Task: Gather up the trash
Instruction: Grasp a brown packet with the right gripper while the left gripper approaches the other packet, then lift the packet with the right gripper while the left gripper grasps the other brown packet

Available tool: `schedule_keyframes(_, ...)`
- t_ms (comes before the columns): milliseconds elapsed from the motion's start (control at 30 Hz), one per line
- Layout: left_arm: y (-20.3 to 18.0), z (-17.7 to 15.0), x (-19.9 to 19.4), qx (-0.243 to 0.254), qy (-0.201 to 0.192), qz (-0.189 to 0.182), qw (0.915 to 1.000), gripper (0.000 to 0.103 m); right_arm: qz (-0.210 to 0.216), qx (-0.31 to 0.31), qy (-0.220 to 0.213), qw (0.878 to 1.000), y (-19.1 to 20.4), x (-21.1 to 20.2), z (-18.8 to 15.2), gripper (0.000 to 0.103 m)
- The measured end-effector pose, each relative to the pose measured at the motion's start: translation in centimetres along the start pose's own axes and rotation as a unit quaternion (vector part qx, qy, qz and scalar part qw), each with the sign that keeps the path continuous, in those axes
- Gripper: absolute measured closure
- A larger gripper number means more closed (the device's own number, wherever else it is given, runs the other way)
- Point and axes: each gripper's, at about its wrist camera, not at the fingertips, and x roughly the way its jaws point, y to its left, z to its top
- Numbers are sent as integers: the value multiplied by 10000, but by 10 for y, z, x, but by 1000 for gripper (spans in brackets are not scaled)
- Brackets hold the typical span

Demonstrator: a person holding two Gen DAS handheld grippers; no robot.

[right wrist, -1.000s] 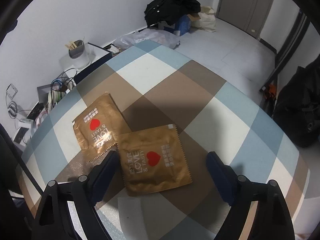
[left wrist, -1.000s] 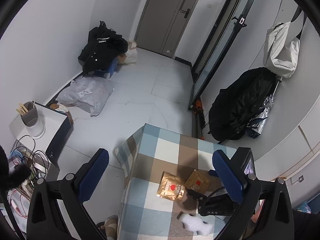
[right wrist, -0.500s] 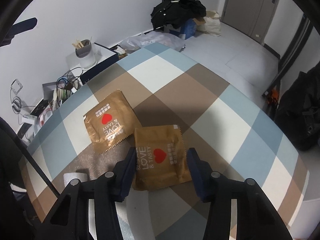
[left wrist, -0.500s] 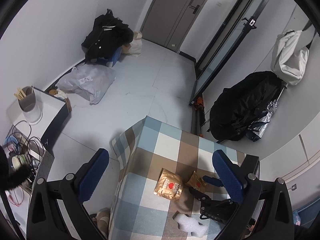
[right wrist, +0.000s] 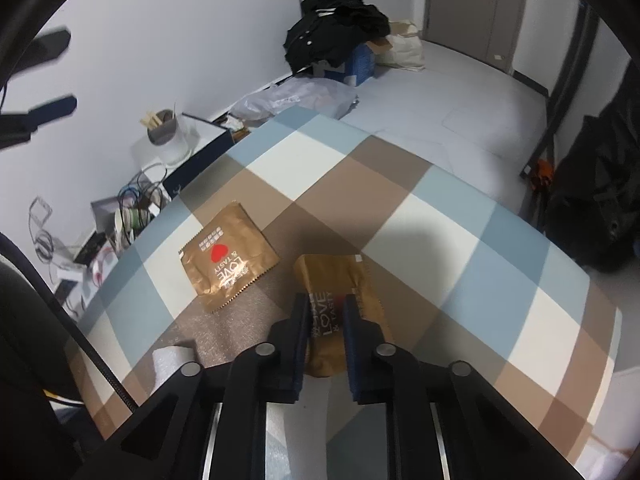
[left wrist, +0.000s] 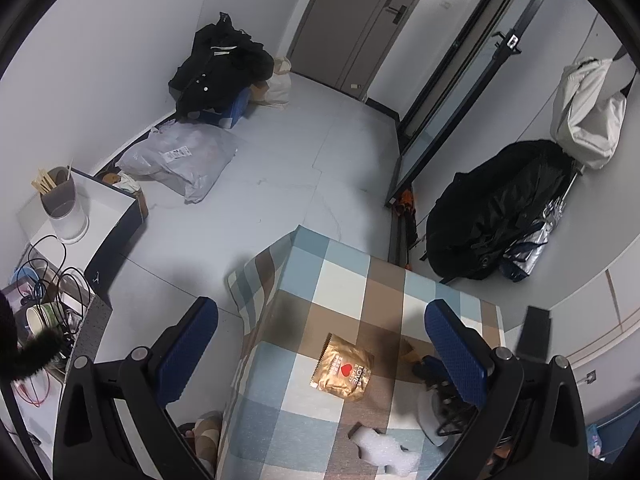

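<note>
Your right gripper (right wrist: 327, 312) has just closed from wide apart onto the nearer gold wrapper (right wrist: 340, 312) on the checked table (right wrist: 460, 240), so lifting comes next, while your left gripper (left wrist: 320, 348) stays spread, holding nothing, above.

Checked tablecloth (right wrist: 460, 216): two gold packets (right wrist: 226, 256) (right wrist: 336, 276), white foam piece (left wrist: 386, 454).
</note>
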Motion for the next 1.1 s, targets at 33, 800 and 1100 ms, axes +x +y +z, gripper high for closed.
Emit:
schedule_keyframes(33, -1, 0, 2, 19, 26, 14, 10000, 2, 29, 79, -40, 10000, -4, -4, 0, 92)
schedule_keyframes(800, -52, -60, 99, 1751, 1846, 740, 9643, 2, 731, 1767, -1206, 9741, -72, -100, -33, 99)
schedule_keyframes(1100, -58, -70, 116, 2174, 1953, 1084, 9502, 27, 729, 1679, -1252, 9751, -77, -103, -34, 99)
